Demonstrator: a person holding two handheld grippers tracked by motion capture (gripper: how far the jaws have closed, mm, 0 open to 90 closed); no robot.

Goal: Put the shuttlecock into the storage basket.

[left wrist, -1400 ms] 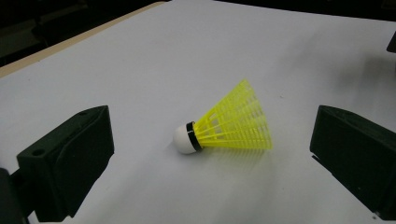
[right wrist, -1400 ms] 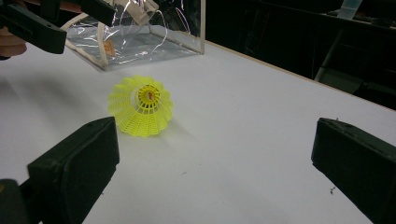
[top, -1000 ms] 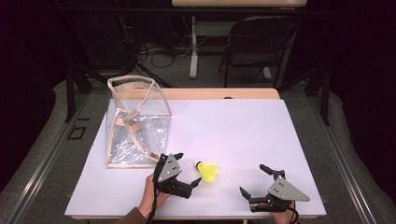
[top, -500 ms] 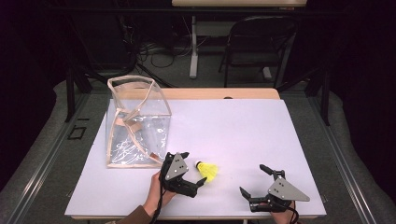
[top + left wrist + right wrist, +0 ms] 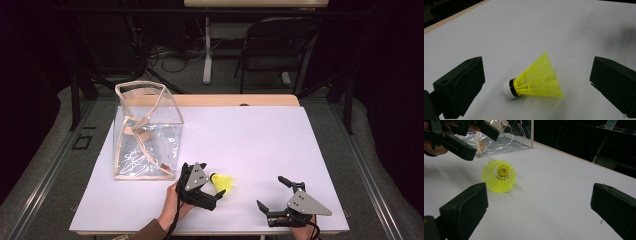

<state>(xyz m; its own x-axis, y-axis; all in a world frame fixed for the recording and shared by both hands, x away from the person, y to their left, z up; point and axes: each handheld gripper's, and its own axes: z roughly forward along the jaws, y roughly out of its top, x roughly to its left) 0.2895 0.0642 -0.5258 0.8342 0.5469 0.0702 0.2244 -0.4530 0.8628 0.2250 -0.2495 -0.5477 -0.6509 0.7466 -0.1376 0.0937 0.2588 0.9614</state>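
Observation:
A yellow shuttlecock [image 5: 223, 183] [image 5: 536, 78] [image 5: 499, 176] with a white cork tip lies on its side on the white table [image 5: 260, 145]. My left gripper [image 5: 212, 189] [image 5: 536, 87] is open, its jaws to either side of the shuttlecock without touching it. A hand holds it from the table's near edge. My right gripper [image 5: 272, 192] [image 5: 539, 215] rests open near the front right edge with nothing between its jaws, facing the shuttlecock's open skirt. The left gripper [image 5: 461, 135] shows at the upper left of the right gripper view.
A clear plastic bag [image 5: 145, 132] with tan trim stands open at the table's left, just behind the left gripper. A dark folding chair [image 5: 275, 45] and a table leg stand beyond the far edge.
My left gripper has moved right and forward, bringing its open jaws around the shuttlecock. The right gripper and the shuttlecock have stayed in place.

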